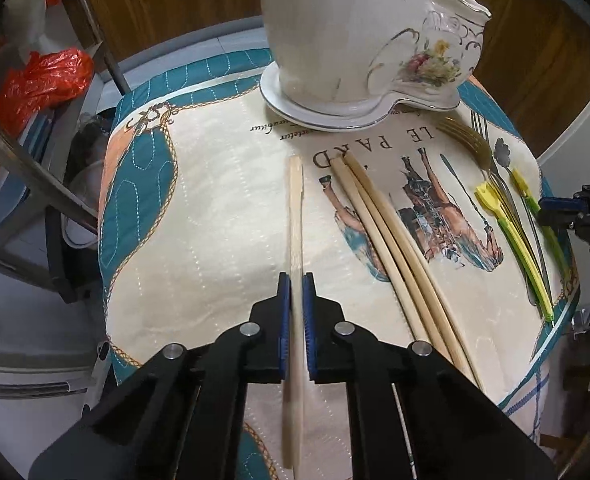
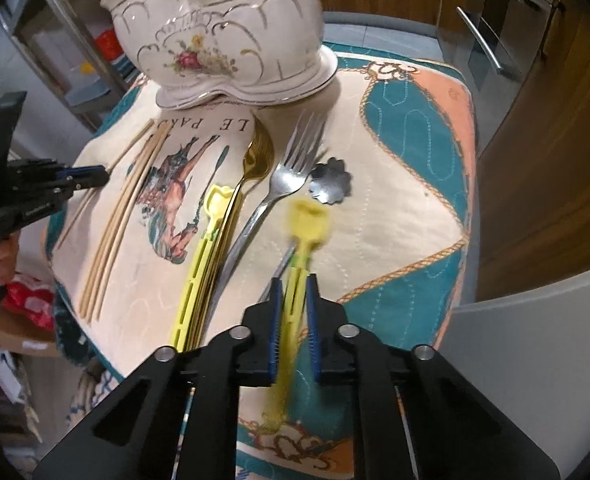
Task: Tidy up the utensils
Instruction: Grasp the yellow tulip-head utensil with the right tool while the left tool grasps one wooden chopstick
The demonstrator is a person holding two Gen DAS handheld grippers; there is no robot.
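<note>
My left gripper (image 1: 295,280) is shut on a pale wooden chopstick (image 1: 295,208) that points toward the white ceramic holder (image 1: 359,40) at the back. Three more chopsticks (image 1: 391,240) lie on the cloth to its right. My right gripper (image 2: 295,280) is shut on a yellow plastic utensil (image 2: 309,220), which is blurred. A second yellow utensil (image 2: 207,240), a gold spoon (image 2: 259,152), a steel fork (image 2: 291,168) and a flower-shaped steel spoon (image 2: 331,182) lie on the cloth in the right wrist view. The holder (image 2: 223,32) stands behind them.
The utensils lie on a quilted cloth (image 1: 215,208) with teal borders over a small table. A metal rack with red bags (image 1: 43,80) stands to the left. Wooden cabinets (image 2: 555,160) stand to the right. The left gripper shows in the right wrist view (image 2: 99,174).
</note>
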